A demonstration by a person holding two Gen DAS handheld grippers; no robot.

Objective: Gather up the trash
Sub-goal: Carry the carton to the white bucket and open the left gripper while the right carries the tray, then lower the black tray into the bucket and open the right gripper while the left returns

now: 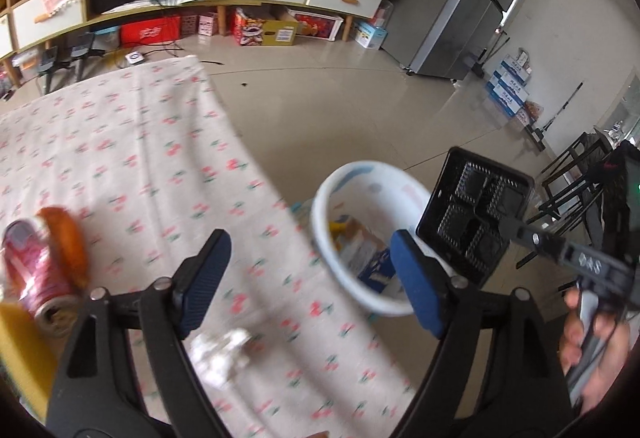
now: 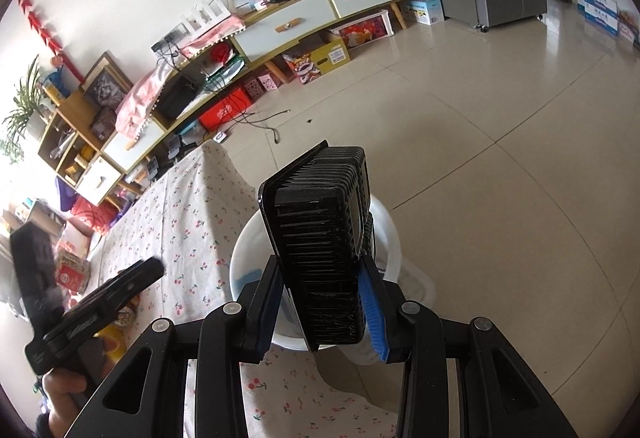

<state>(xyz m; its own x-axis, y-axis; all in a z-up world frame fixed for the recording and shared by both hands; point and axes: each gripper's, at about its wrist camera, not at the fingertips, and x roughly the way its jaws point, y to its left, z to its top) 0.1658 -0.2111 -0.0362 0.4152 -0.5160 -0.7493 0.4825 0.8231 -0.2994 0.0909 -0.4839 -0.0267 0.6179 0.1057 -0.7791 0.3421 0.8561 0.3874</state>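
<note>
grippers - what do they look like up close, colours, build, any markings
Both are matching handheld tools: the left gripper and right gripper have matte black plastic linkage arms joined by silver rivets, ending in ribbed blue finger pads. White printed characters mark the right gripper's side. No sleeve or cable is clearly visible.

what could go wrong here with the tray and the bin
The black plastic tray is wider than much of the white bin mouth, so it may catch on the rim or tip the bin when released. The open left gripper hangs near the table edge, and a sweep might knock the crumpled paper off.
</note>
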